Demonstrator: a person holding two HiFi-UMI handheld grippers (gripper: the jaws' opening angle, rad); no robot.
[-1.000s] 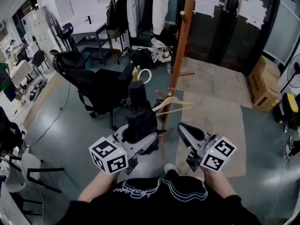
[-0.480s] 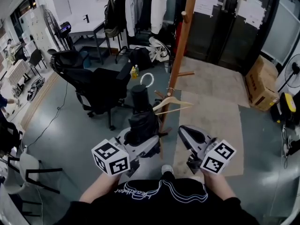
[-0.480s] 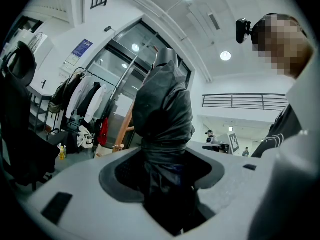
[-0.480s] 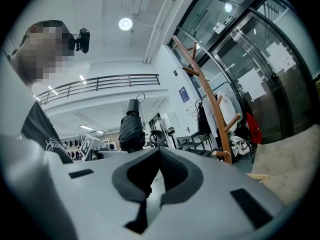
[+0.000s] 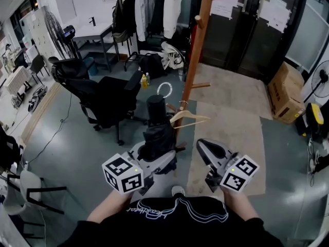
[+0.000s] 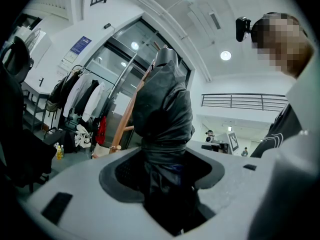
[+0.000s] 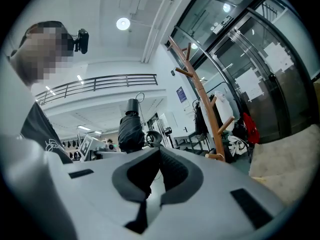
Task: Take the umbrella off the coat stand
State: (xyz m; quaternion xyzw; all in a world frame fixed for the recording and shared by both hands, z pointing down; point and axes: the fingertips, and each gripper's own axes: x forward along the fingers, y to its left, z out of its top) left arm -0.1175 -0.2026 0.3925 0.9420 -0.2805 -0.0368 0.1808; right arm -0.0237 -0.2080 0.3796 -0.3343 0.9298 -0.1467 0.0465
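A folded black umbrella stands upright in my left gripper, whose jaws are shut on its lower part. Its white wrist loop shows at the top. In the left gripper view the umbrella fills the gap between the jaws of that gripper. The wooden coat stand rises just beyond it, apart from the umbrella, with a wooden hanger on a low peg. My right gripper hovers to the right, shut and holding nothing. The right gripper view shows that gripper, the umbrella and the stand.
A black office chair stands left of the umbrella. Coats hang on a rack at the back, next to a desk. A beige mat lies under the stand. Cardboard boxes sit at the right.
Both grippers and the umbrella have drawn slightly back from the coat stand, which now sits a little farther off in view. The left grip is unchanged.
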